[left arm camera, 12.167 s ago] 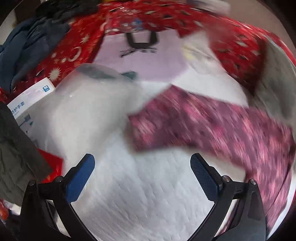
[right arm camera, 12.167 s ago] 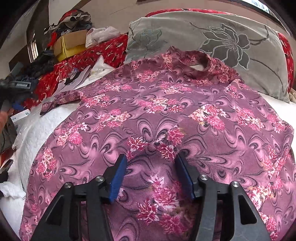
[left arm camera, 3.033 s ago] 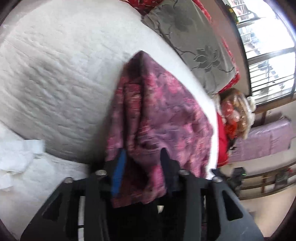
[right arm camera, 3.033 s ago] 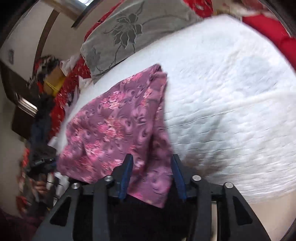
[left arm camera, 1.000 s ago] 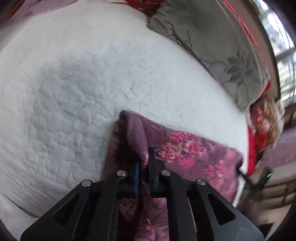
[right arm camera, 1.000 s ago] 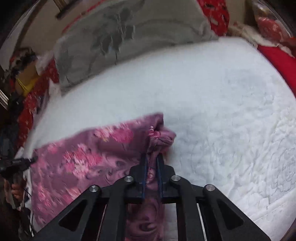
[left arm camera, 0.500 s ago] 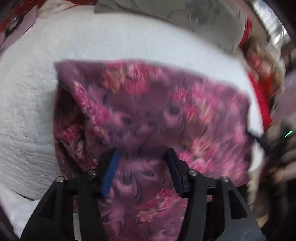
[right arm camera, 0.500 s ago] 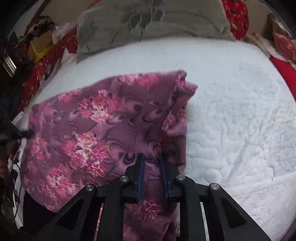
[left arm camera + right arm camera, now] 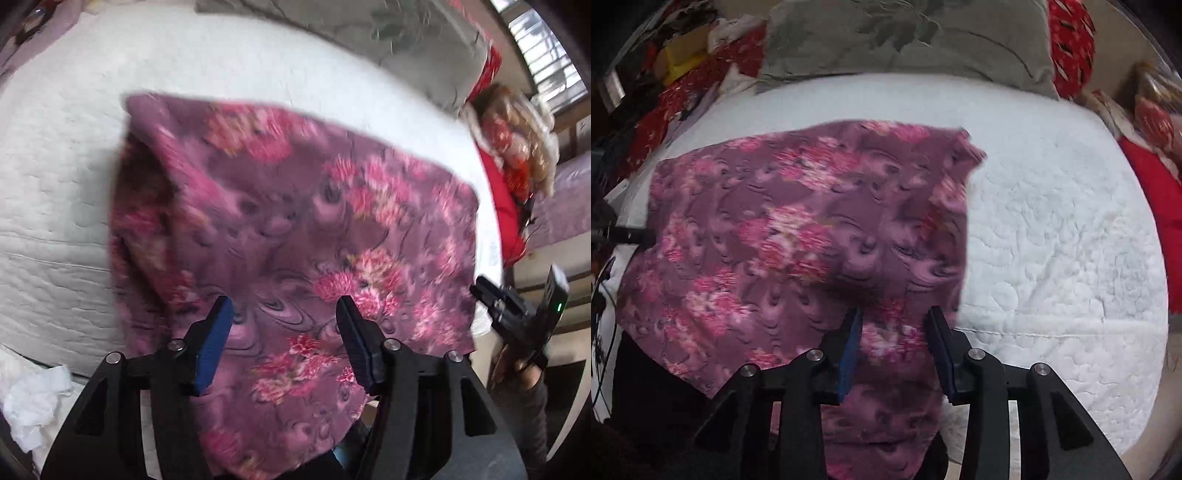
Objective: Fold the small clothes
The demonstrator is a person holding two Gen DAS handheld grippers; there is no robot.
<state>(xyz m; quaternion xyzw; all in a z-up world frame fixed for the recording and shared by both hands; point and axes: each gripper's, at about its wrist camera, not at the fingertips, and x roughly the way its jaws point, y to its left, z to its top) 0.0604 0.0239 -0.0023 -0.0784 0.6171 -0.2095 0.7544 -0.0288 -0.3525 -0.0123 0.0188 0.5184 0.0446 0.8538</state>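
Note:
A purple garment with pink flowers (image 9: 295, 229) lies folded on the white quilted bed (image 9: 55, 177), its near edge hanging over the bed's front. My left gripper (image 9: 282, 314) is open above the garment's near left part, holding nothing. In the right wrist view the same garment (image 9: 798, 236) lies flat, with its folded edge on the right. My right gripper (image 9: 893, 325) is open over the garment's near right corner, the cloth lying loose between the jaws.
A grey flowered pillow (image 9: 905, 40) lies at the bed's head. Red bedding and boxes (image 9: 683, 81) are at the left. Crumpled white tissue (image 9: 33, 402) lies by the bed's near left. The other gripper (image 9: 517, 314) shows at the right of the left wrist view.
Both grippers have opened and let go of the garment. It has been laid down flat on the bed, and the grippers have drawn back a little.

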